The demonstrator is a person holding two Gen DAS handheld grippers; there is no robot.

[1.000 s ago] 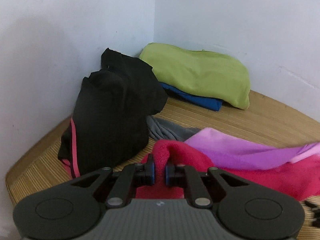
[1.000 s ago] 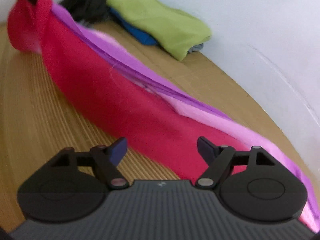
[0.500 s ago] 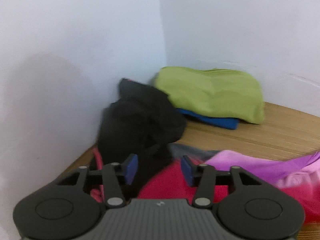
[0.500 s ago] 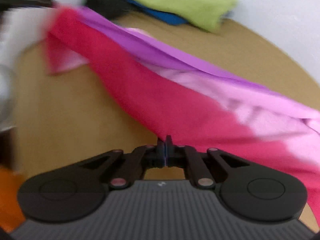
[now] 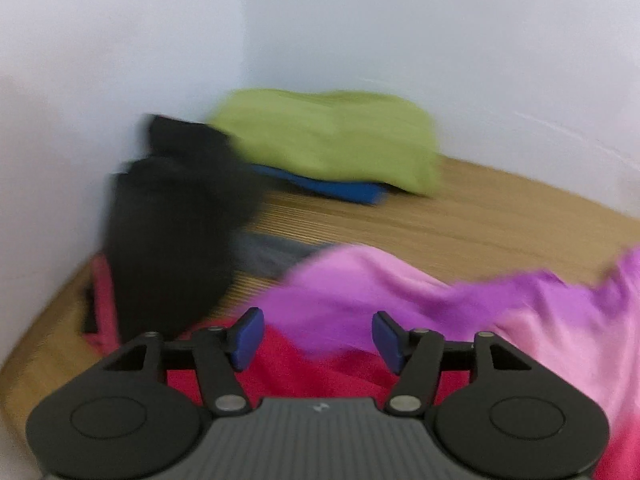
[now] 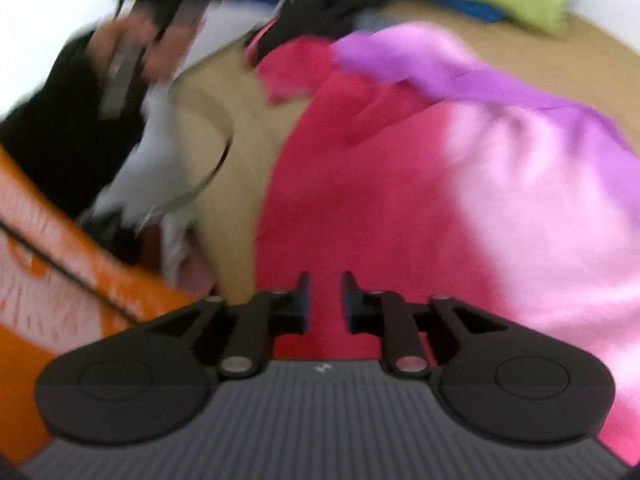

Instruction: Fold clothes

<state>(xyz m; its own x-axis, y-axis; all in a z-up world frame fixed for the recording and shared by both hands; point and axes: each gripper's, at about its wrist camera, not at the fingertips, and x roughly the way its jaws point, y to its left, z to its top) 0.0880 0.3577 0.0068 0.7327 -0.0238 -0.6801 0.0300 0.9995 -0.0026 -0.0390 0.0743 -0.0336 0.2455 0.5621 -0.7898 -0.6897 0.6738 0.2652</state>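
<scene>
A red, pink and purple garment [image 5: 420,304] lies spread on the bamboo mat [image 5: 500,216]; it also fills the right wrist view [image 6: 400,184]. My left gripper [image 5: 316,338] is open and empty just above the garment's near red edge. My right gripper [image 6: 324,300] is slightly open, holding nothing, over the red part. The left gripper and the hand holding it [image 6: 160,24] show blurred at the top left of the right wrist view.
A black garment pile [image 5: 176,216] stands in the left corner by the wall. A folded green garment [image 5: 332,136] lies on a blue one [image 5: 344,190] at the back. A grey cloth [image 5: 276,252] lies between. An orange bag [image 6: 60,280] sits at the left.
My left gripper let go of the red edge, opened wide and pulled back. My right gripper shut, then parted a little, and swung left over the garment, which now lies slack.
</scene>
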